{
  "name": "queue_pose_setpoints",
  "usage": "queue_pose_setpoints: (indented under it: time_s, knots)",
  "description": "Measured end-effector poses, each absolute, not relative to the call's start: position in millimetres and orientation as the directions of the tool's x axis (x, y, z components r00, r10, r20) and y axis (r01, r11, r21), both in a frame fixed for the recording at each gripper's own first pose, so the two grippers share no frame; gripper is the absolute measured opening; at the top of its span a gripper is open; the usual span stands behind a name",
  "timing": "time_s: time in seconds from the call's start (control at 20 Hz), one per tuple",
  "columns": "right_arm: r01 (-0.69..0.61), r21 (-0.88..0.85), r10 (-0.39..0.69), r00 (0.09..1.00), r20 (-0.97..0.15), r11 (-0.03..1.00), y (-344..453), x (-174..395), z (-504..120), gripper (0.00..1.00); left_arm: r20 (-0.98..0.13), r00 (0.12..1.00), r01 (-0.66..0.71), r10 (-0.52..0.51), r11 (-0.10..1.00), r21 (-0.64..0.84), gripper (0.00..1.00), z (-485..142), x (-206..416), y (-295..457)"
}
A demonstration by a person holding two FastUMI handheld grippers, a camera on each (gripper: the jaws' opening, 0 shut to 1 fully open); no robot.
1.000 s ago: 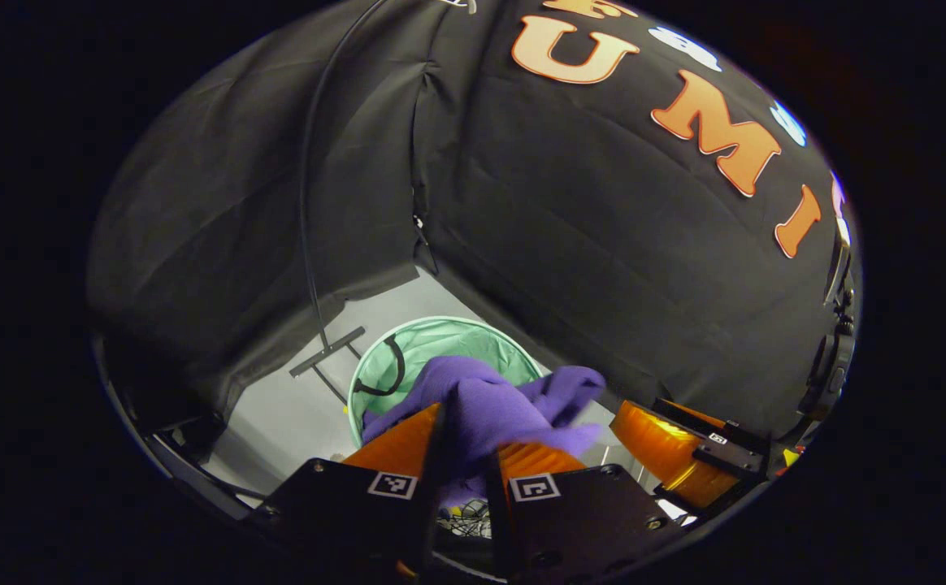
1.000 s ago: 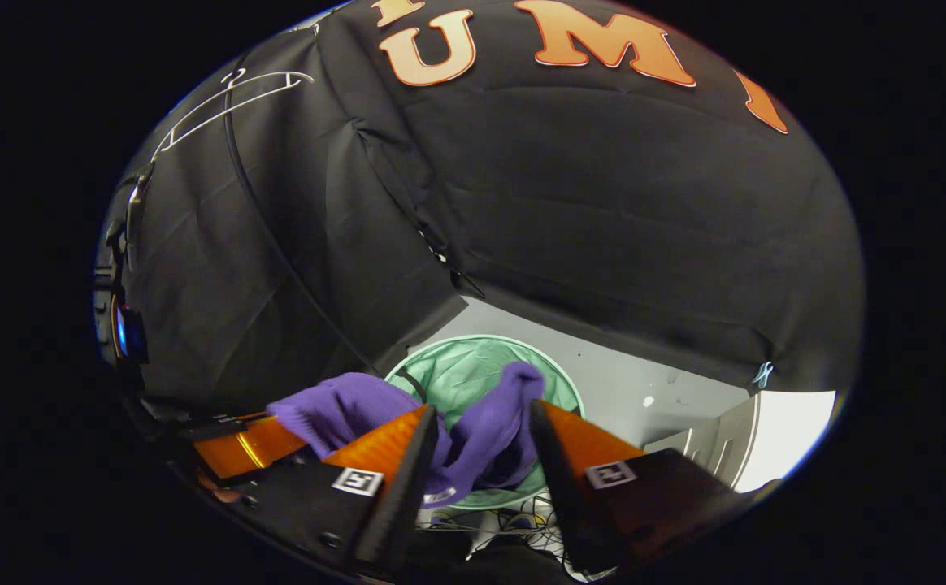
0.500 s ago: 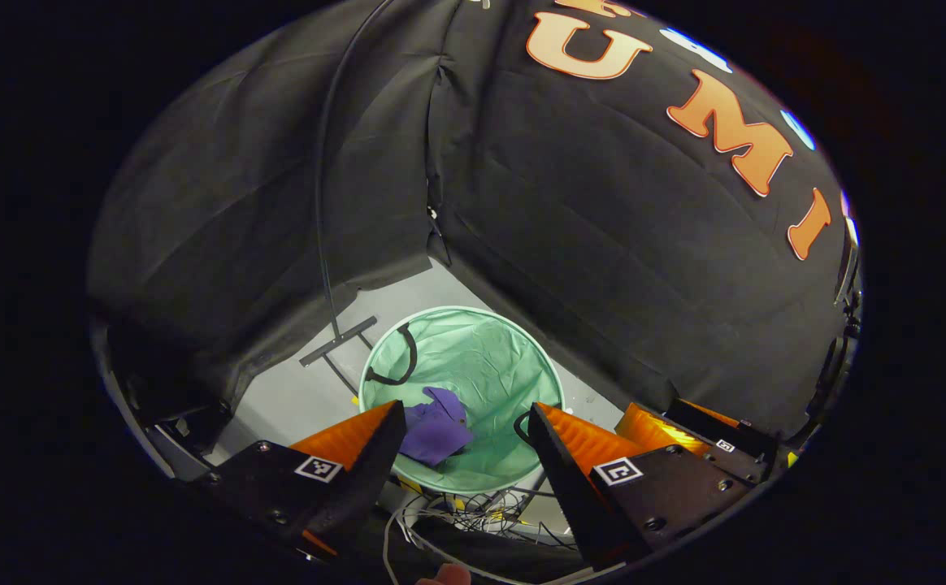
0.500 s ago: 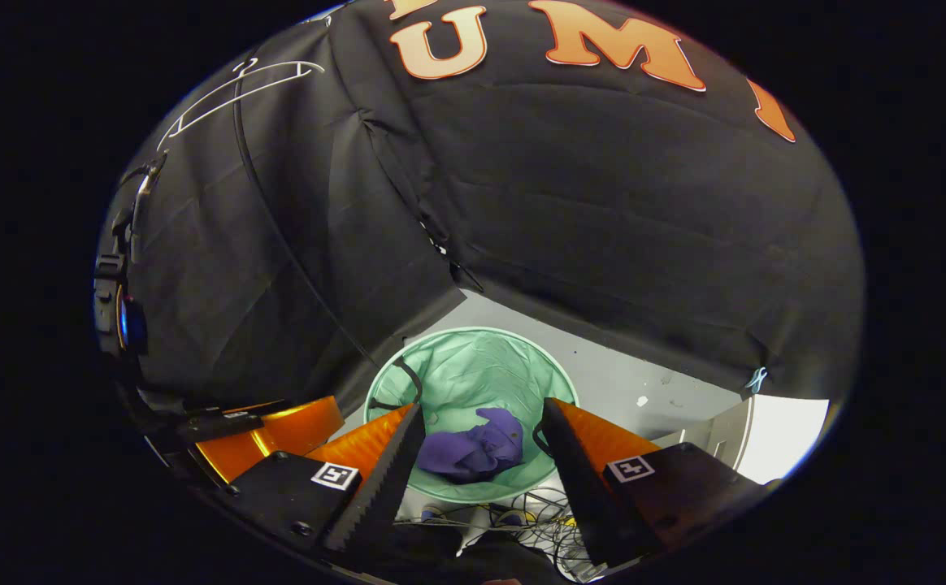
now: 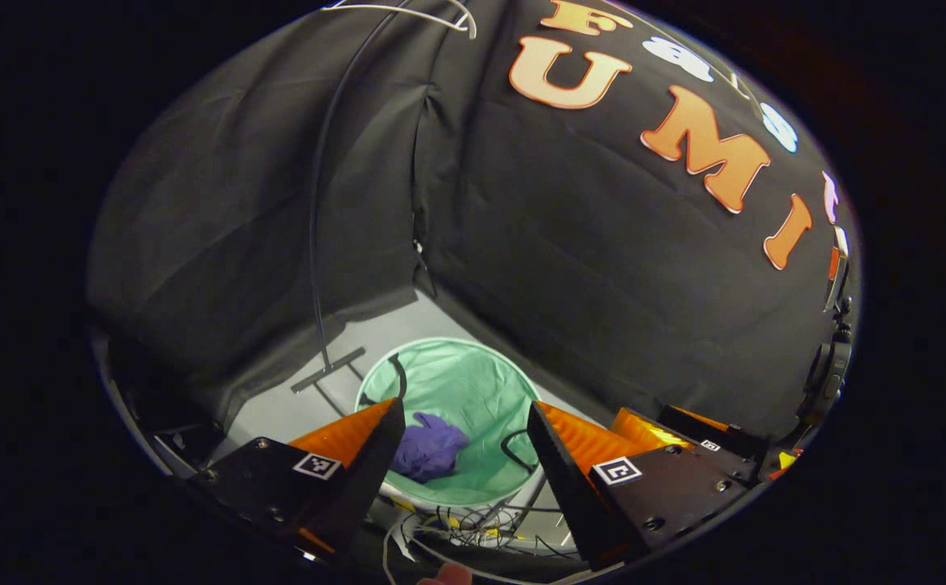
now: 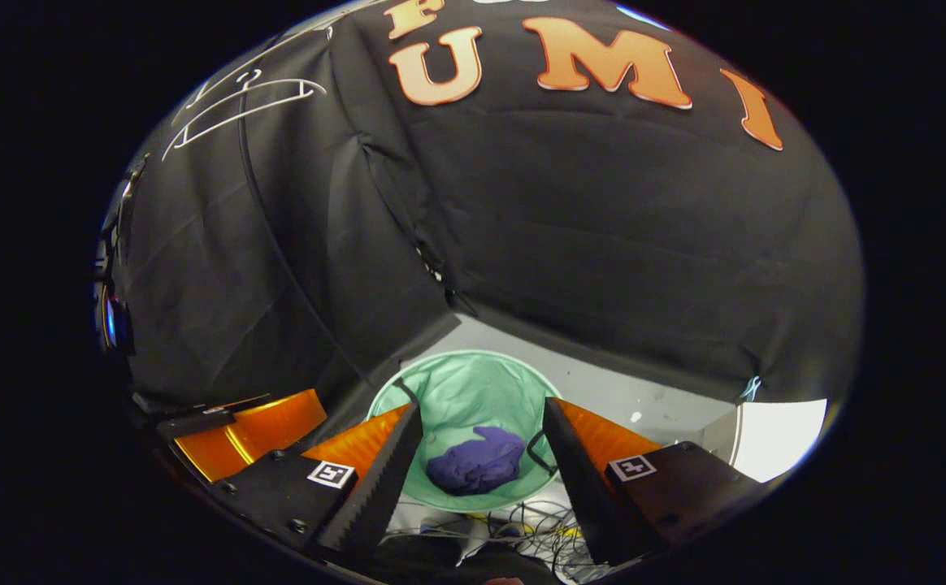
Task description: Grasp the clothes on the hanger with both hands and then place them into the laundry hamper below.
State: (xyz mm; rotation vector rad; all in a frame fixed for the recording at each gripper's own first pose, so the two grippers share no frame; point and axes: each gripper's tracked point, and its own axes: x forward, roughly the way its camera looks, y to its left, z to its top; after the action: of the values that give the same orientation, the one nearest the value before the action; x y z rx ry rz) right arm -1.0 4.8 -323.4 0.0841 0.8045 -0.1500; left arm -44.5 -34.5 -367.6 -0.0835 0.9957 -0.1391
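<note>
Down in the green laundry hamper (image 6: 473, 390) a purple garment (image 6: 477, 465) is seen, crumpled into a loose heap on the mesh floor and lying wholly inside the rim. From the left gripper view the same garment (image 5: 428, 447) is found toward the near side of the hamper (image 5: 473, 382), just beside one of its dark handle loops.

Both tools are held above the opening. The left gripper (image 5: 461, 447) is spread wide with nothing between its fingers, and the right gripper (image 6: 481, 455) is likewise spread and empty — neither touches the cloth. A bare white hanger (image 6: 237, 101) is seen high against the booth wall, and a tangle of cables (image 6: 514, 520) lies on the floor beside the hamper.

The placing step is judged complete, since the garment rests where the task asks.

As for handling, the cloth is judged light, soft and limp — it would drape and fold rather than hold any shape, and nothing about it looks fragile. Were it to be lifted again, a raised fold on top of the heap would be pinched by each gripper, well apart, so that the fabric is spread instead of bunched.
</note>
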Motion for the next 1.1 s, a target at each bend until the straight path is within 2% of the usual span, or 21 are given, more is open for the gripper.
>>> queue_pose_setpoints:
  time_s: [0.15, 0.35, 0.6, 0.65, 0.8, 0.9, 0.95, 1.1]
  knots:
    - [0.161, 0.026, -0.107, 0.759, -0.642, 0.987, 4.2, 8.8, -286.7, 0.98, -0.767, 0.614, 0.095, -0.185, 0.982, -0.161, 0.97, -326.4, -24.8, -40.6]
    - [0.160, 0.075, -0.084, 0.799, -0.596, 0.984, 7.6, 13.5, -238.0, 0.98, -0.659, 0.730, 0.110, -0.183, 0.982, -0.150, 0.98, -267.4, 5.8, -37.5]
    - [0.151, 0.059, -0.111, 0.894, -0.434, 0.987, 1.4, 36.2, -156.4, 1.00, -0.490, 0.857, 0.124, -0.160, 0.987, -0.105, 0.96, -176.3, 39.5, -29.7]
    - [0.153, 0.048, -0.122, 0.911, -0.394, 0.987, -0.8, 40.1, -138.9, 0.98, -0.451, 0.879, 0.126, -0.152, 0.988, -0.088, 0.96, -157.7, 45.3, -27.3]
    - [0.180, -0.013, -0.177, 0.949, -0.261, 0.984, -17.9, 54.0, -81.6, 0.98, -0.360, 0.920, 0.123, -0.156, 0.986, -0.114, 0.95, -110.6, 57.2, -31.3]
    - [0.188, -0.027, -0.190, 0.963, -0.190, 0.982, -26.7, 51.2, -51.0, 0.94, -0.304, 0.941, 0.114, -0.151, 0.984, -0.136, 0.95, -89.2, 58.1, -27.8]
    - [0.194, -0.030, -0.196, 0.968, -0.158, 0.981, -31.3, 51.2, -39.4, 0.92, -0.269, 0.952, 0.113, -0.143, 0.986, -0.126, 0.92, -77.0, 59.1, -24.5]
    - [0.234, -0.038, -0.236, 0.966, -0.105, 0.972, -50.9, 43.3, -17.1, 0.89, -0.184, 0.975, 0.120, -0.126, 0.992, -0.043, 0.92, -47.9, 58.3, -14.6]
